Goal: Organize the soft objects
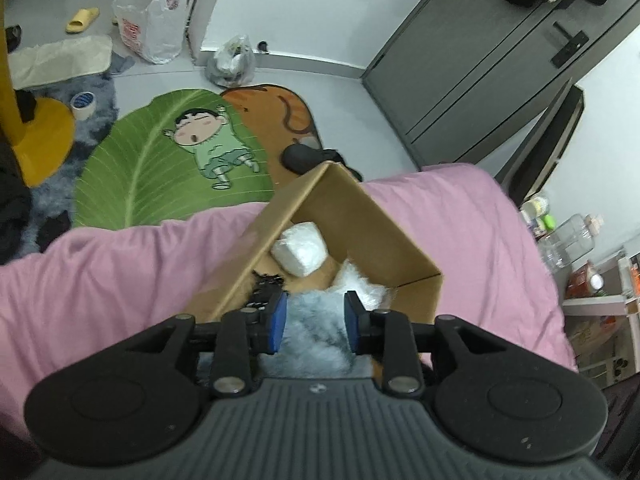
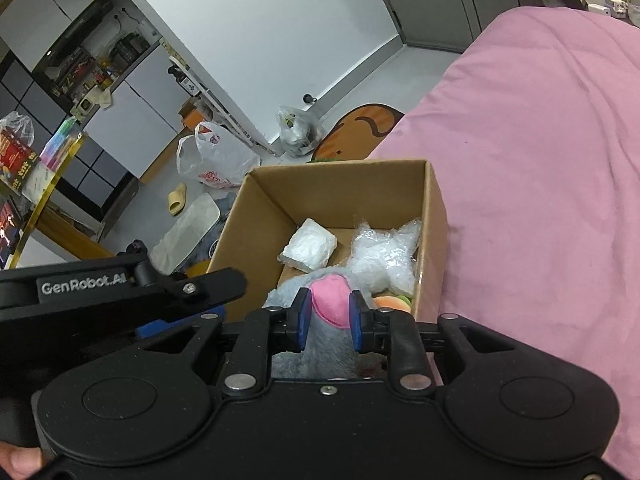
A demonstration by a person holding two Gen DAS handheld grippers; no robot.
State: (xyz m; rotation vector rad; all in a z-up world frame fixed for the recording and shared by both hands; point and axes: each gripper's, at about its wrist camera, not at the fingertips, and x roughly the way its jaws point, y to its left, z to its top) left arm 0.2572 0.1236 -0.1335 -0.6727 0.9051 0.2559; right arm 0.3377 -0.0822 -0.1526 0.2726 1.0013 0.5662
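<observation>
Left claw (image 1: 316, 322), its blue pads spread with grey fur filling the gap between them, sits over the near end of the open brown cardboard box (image 1: 384, 220); whether the pads press on the fluffy grey plush toy (image 1: 316, 328) cannot be told from this view. The toy lies partly inside the box, its fur bulging above the near rim. Beside it inside the box rest a white wrapped packet (image 1: 298, 250), a crumpled clear plastic wrap (image 2: 384, 256) and, at the right near corner, an orange-and-green soft item (image 2: 394, 303) that is mostly hidden.

Right claw (image 2: 329, 316) is likewise parted, its pads flanking the toy's pink patch (image 2: 332, 300), with slight gaps visible on either side; it appears not to be gripping.

Risks, as judged: if both claws let go while the toy rides on the rim, it could spill back towards the person or onto the pink bedsheet (image 2: 540, 160). The box stands on soft bedding close to the bed's edge, so a downward push could tip or slide it towards the floor. The two claws work very near each other, so a knock between them is possible.

Open room lies rightwards across the bedsheet; leftwards, the bed ends and the cluttered floor begins.
</observation>
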